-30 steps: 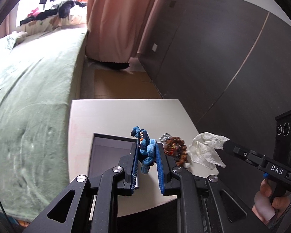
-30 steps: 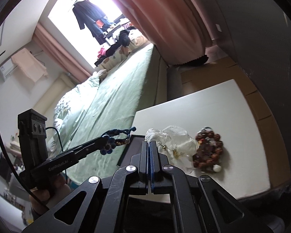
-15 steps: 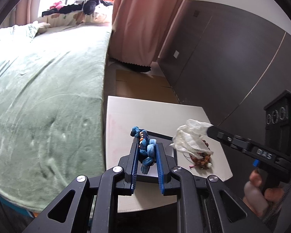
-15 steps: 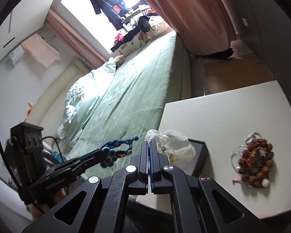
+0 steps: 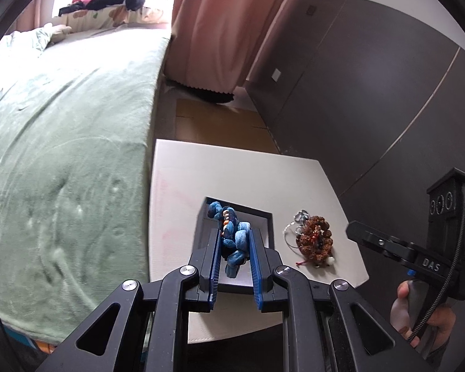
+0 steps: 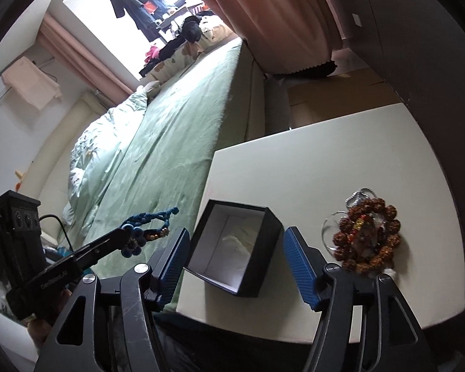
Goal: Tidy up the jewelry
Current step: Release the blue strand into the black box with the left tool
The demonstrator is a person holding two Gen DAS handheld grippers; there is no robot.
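Item 1, left gripper (image 5: 234, 259): clamped on a blue bracelet (image 5: 232, 235), which is pinched between the 2 blue pads (image 5: 214, 266) and held above the near left part of the table (image 5: 232, 170). In the right wrist view the same gripper (image 6: 121, 235) is seen at the left, off the table edge and over the bed side, with the bracelet (image 6: 145, 228) sticking out from its tip.

Item 2, right gripper (image 6: 235, 260): jaws spread wide, nothing held between the pads (image 6: 297, 260). It is poised over the near edge of the table (image 6: 294, 161). Only its tip and handle (image 5: 387, 245) are seen at the right of the left wrist view.

Item 3, box (image 6: 257, 217): black, open, white lining inside; a pale, crumpled item is seen at its bottom. It is set on the table's near left part, between the spread jaws in the right wrist view.

Item 4, brown beads (image 6: 367, 238): heaped on the table to the right of the box (image 5: 263, 217), apart from it, with a silver chain (image 6: 356, 195) at the far side. Both are seen in the left wrist view too (image 5: 314, 238).

Item 5, green bed (image 5: 62, 139): left of the table.
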